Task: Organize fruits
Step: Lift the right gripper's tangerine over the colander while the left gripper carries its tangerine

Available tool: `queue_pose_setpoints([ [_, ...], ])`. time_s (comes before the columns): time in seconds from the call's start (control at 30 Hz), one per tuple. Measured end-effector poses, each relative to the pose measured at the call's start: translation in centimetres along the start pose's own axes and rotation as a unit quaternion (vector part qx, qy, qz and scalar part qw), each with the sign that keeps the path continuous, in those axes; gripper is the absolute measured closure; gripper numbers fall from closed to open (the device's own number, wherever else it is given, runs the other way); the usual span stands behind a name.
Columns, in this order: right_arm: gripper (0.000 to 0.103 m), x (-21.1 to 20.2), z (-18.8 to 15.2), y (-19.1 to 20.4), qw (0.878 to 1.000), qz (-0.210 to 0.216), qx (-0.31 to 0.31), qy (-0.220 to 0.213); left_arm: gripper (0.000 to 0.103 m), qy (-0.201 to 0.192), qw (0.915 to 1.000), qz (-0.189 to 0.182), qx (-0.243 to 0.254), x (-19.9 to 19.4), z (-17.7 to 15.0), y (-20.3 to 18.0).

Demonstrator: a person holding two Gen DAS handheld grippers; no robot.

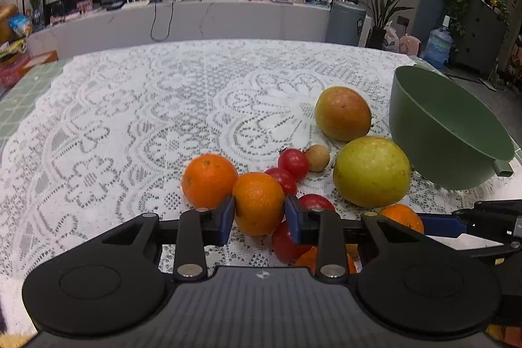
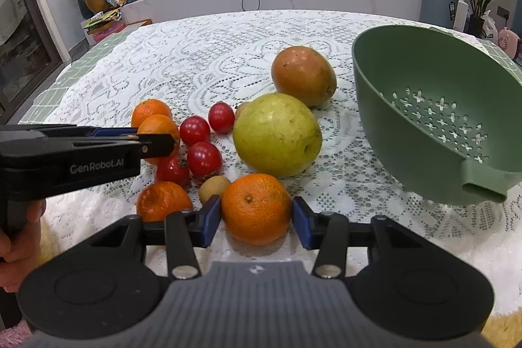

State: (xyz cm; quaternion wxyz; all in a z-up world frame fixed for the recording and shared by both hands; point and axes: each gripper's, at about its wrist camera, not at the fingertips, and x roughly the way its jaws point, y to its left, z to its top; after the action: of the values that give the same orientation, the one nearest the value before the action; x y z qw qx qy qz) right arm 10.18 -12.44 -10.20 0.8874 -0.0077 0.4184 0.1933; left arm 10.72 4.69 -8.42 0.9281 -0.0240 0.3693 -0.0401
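In the left wrist view my left gripper [image 1: 259,219] is shut on an orange [image 1: 258,203] that rests on the lace cloth, one blue pad against each side. A second orange [image 1: 208,181] lies just to its left. My right gripper [image 2: 256,219] is shut on another orange [image 2: 256,207], which also rests on the cloth. Several red tomatoes [image 2: 195,149] and a small brown fruit [image 2: 214,189] lie between the two. A yellow-green pear [image 2: 277,136] and a reddish mango [image 2: 303,75] sit further back. The tilted green colander [image 2: 424,80] stands at the right with nothing in it.
A white lace cloth [image 1: 130,119] covers the table. A hand [image 2: 16,253] holds the left gripper's handle at the left edge of the right wrist view. Beyond the far edge are a white counter, plants and a water jug.
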Motion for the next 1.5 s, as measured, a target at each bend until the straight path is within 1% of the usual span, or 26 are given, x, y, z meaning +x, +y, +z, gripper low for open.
queue_pose_setpoints([
  [0.13, 0.058, -0.6, -0.1, 0.2, 1.000, -0.005, -0.002, -0.010, 0.066, -0.022, 0.9997, 0.005, 0.013, -0.9, -0.2, -0.5],
  [0.33, 0.058, -1.9, -0.2, 0.4, 0.999, -0.012, -0.011, -0.034, 0.066, -0.046, 0.9989, 0.004, 0.008, -2.6, 0.1, -0.7],
  [0.5, 0.058, -3.7, -0.3, 0.3, 0.998, -0.011, -0.012, -0.061, 0.066, -0.051, 0.9985, -0.017, -0.009, -4.3, 1.1, -1.1],
  [0.6, 0.058, -5.0, -0.2, -0.2, 0.997, -0.016, -0.005, -0.075, 0.066, -0.054, 0.9981, -0.028, -0.008, -5.3, 2.0, -1.9],
  [0.73, 0.058, -6.9, 0.1, -1.1, 0.995, -0.044, -0.002, -0.089, 0.066, -0.059, 0.9973, -0.043, 0.013, -6.3, 3.3, -4.0],
  [0.83, 0.059, -8.5, 0.8, -2.4, 0.993, -0.061, 0.012, -0.100, 0.066, -0.057, 0.9964, -0.052, 0.034, -6.6, 4.4, -5.8],
  [1.0, 0.059, -10.6, 2.6, -4.8, 0.989, -0.094, 0.012, -0.118, 0.066, -0.064, 0.9931, -0.084, 0.051, -6.5, 6.4, -8.4],
  [1.1, 0.059, -11.1, 4.0, -5.9, 0.985, -0.122, -0.002, -0.119, 0.066, -0.067, 0.9907, -0.102, 0.060, -6.1, 7.8, -10.0],
  [1.2, 0.059, -11.2, 5.3, -7.4, 0.982, -0.148, -0.009, -0.115, 0.066, -0.061, 0.9891, -0.114, 0.069, -5.0, 9.1, -11.4],
  [1.33, 0.058, -10.6, 6.8, -9.2, 0.982, -0.159, -0.013, -0.102, 0.066, -0.045, 0.9882, -0.125, 0.075, -3.2, 10.8, -12.8],
  [1.5, 0.058, -8.7, 7.9, -11.3, 0.984, -0.164, -0.017, -0.066, 0.066, -0.022, 0.9863, -0.139, 0.086, -0.6, 12.2, -14.2],
])
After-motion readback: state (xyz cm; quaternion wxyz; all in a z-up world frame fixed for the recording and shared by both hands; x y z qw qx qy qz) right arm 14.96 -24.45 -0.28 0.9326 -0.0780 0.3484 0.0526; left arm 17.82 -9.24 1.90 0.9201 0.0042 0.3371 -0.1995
